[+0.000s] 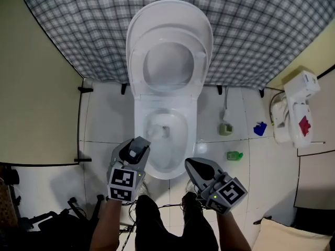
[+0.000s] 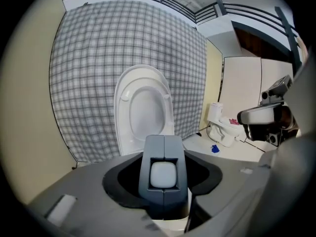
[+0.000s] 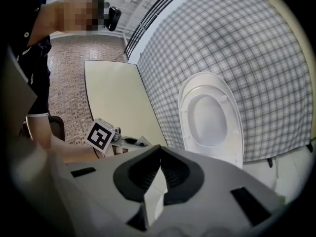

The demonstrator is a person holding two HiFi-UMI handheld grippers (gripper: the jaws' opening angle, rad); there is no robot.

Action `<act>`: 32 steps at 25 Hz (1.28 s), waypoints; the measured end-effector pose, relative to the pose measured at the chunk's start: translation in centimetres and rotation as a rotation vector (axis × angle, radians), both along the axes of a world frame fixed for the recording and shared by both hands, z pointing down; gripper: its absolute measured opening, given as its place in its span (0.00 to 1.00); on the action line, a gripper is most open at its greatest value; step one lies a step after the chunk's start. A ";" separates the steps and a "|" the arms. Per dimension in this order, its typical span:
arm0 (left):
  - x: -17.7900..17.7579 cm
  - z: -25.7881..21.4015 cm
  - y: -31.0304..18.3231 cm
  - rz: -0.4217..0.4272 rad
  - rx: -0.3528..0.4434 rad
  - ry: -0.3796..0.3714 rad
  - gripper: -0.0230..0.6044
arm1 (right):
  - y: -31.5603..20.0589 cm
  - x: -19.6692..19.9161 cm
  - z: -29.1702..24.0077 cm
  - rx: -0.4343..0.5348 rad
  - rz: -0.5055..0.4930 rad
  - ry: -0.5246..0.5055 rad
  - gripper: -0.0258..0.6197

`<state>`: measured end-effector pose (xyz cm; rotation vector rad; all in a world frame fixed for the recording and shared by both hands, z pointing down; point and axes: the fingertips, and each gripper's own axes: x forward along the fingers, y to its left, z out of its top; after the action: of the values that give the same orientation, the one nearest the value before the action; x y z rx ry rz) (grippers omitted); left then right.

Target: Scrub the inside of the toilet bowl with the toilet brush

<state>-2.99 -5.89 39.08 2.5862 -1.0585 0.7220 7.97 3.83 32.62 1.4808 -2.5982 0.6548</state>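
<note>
Slate-grey plastic with a white inset is seen clamped between the jaws of the left gripper (image 1: 134,151). It is taken to be the handle end of the toilet brush (image 2: 163,154), and the jaws are held fairly wide apart by it. A pale, blurred shape is seen just ahead of that gripper, over the toilet bowl (image 1: 181,140); whether it is the brush head cannot be told. The bowl is found directly ahead of and below the left gripper's tips, and ahead and to the left of the right gripper (image 1: 191,165). The right gripper's jaws are pressed together at their tips, and nothing is held between them. The seat and lid (image 1: 170,14) are raised beyond the bowl, further from both grippers, against a checked cloth (image 1: 78,25). To the right of the right gripper, on the tiled floor (image 1: 246,177), a green bottle (image 1: 234,155) and a small blue object (image 1: 260,128) are seen. Further right, a white fixture (image 1: 293,116) is set against the wall.
</note>
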 end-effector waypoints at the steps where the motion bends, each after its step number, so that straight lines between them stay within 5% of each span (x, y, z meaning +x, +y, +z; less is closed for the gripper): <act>1: 0.6 0.8 0.0 0.007 -0.007 0.002 0.37 | 0.0 0.2 0.1 0.000 0.005 0.004 0.04; 12: 5.1 12.7 -5.0 -0.091 0.003 -0.077 0.38 | -2.9 3.6 4.6 -0.008 -0.017 0.030 0.04; 19: 5.4 15.1 -8.7 -0.186 0.064 -0.066 0.38 | -3.4 5.1 6.6 -0.051 0.002 0.027 0.04; 23: 7.1 15.1 -9.4 -0.165 0.096 -0.050 0.38 | -3.3 6.2 7.3 -0.079 0.007 0.037 0.04; 32: 9.6 19.1 -10.5 -0.132 0.025 -0.033 0.38 | -3.5 7.4 8.6 -0.089 0.036 0.045 0.04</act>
<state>6.60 -16.37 58.15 2.5048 -1.2425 0.7256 15.36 0.30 41.22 1.5015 -2.4809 0.7222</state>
